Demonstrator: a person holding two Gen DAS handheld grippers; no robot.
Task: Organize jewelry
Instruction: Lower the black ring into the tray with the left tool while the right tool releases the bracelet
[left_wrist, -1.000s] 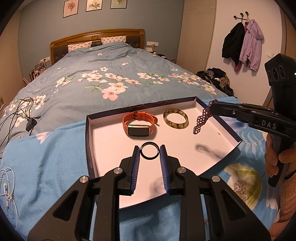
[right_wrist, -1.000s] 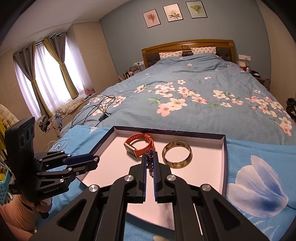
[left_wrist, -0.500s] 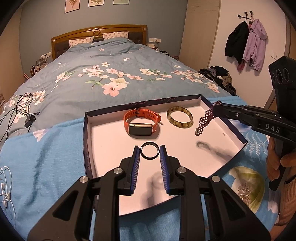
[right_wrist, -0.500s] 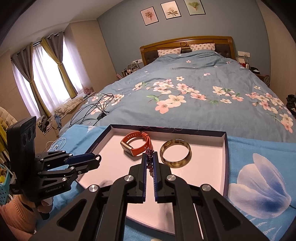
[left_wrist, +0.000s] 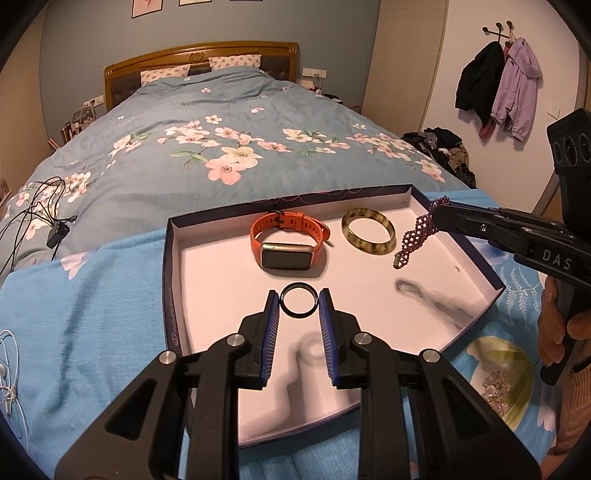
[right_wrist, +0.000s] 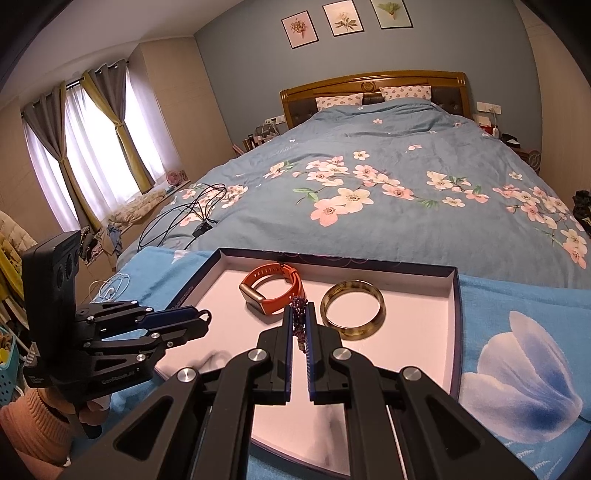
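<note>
A shallow white tray with dark blue walls lies on the blue blanket at the foot of the bed. In it rest an orange smartwatch and a mottled green bangle. My left gripper is shut on a thin black ring, held above the tray floor. My right gripper is shut on a purple beaded bracelet, which dangles over the tray's right side.
A small green dish with sparkly pieces sits on the blanket right of the tray. Black cables and white earphones lie at the left. A floral duvet covers the bed beyond. Coats hang on the right wall.
The left gripper, still holding the black ring, has edged forward and lower over the tray, so the tray looks larger. The right gripper and bracelet have hardly moved.
</note>
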